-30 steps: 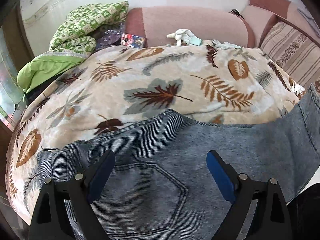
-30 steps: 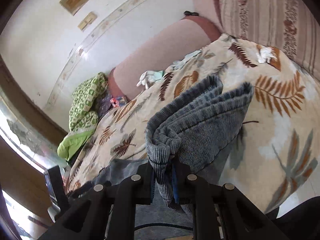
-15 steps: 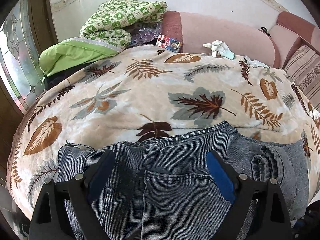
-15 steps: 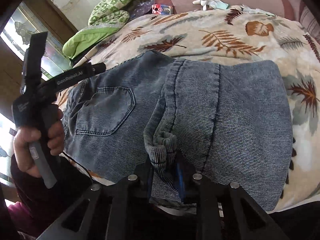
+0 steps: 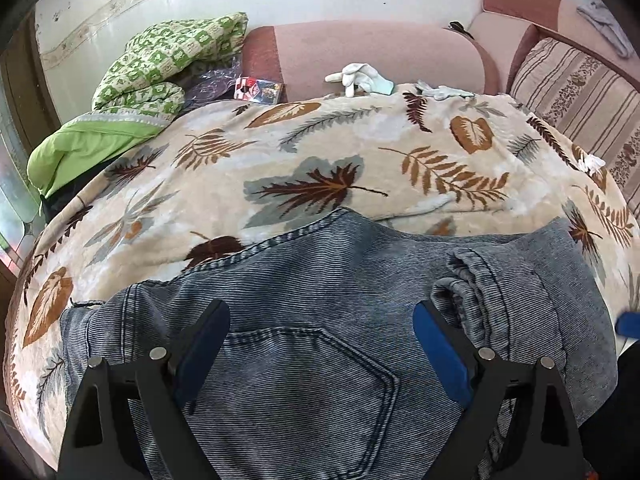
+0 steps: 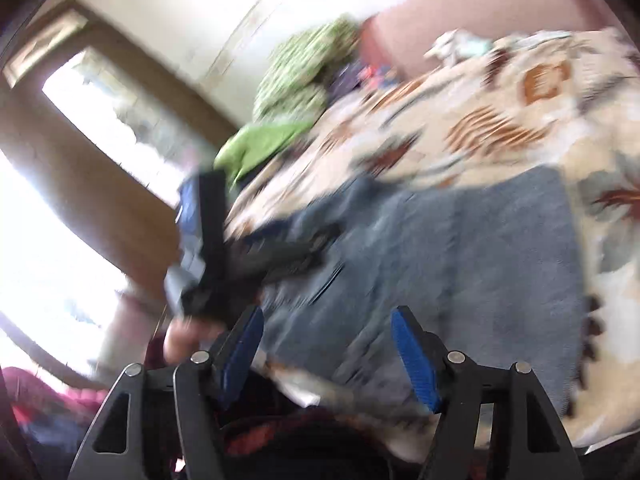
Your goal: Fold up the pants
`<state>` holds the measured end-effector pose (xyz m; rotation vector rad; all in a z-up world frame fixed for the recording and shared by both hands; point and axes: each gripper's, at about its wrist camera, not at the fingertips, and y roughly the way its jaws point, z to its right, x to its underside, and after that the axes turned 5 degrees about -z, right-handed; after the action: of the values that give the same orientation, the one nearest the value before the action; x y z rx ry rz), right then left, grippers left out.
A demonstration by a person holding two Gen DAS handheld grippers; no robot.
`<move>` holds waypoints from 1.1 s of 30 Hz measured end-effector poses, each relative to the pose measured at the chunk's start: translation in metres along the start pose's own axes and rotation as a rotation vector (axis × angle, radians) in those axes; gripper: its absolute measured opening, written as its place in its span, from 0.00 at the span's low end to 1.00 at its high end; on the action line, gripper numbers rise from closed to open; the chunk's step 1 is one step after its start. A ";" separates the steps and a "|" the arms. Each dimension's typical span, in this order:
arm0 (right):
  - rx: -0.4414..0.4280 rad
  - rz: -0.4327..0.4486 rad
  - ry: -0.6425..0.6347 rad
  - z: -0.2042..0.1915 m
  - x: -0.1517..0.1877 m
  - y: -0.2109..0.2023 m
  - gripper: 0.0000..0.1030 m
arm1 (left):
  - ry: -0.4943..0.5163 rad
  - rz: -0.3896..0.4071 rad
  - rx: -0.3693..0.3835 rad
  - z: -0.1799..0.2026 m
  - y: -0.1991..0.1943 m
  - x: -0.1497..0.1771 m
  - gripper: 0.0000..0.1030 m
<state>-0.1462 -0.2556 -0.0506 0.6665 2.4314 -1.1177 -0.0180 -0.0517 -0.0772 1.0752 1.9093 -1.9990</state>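
Pants: we see folded denim, lower centre, on the leaf blanket.
Left gripper: spread wide, grasping nothing.
Right gripper: spread, empty (blurred view).

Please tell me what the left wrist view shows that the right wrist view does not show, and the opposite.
Only the left wrist view shows the back pocket, the rolled hems and the striped cushion, all sharp. Only the blurred right wrist view shows the bright window and the left gripper from outside. Both show the jeans, the leaf blanket and the green bedding. Each gripper's jaws stand open, the right gripper included.
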 end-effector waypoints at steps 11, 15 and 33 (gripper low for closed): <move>0.191 -0.025 0.326 0.113 -0.067 0.053 0.54 | 0.176 -0.029 -0.004 0.051 0.018 0.023 0.91; 0.108 0.083 0.287 0.102 -0.069 0.029 0.56 | 0.118 -0.056 0.026 0.032 0.015 0.016 0.91; -0.116 -0.024 0.028 0.023 -0.045 0.049 0.58 | -0.354 -0.007 -0.274 -0.178 -0.077 0.047 0.91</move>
<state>-0.0789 -0.2575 -0.0709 0.6216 2.5116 -0.9736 -0.0297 0.1418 -0.0290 0.6011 1.9172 -1.7230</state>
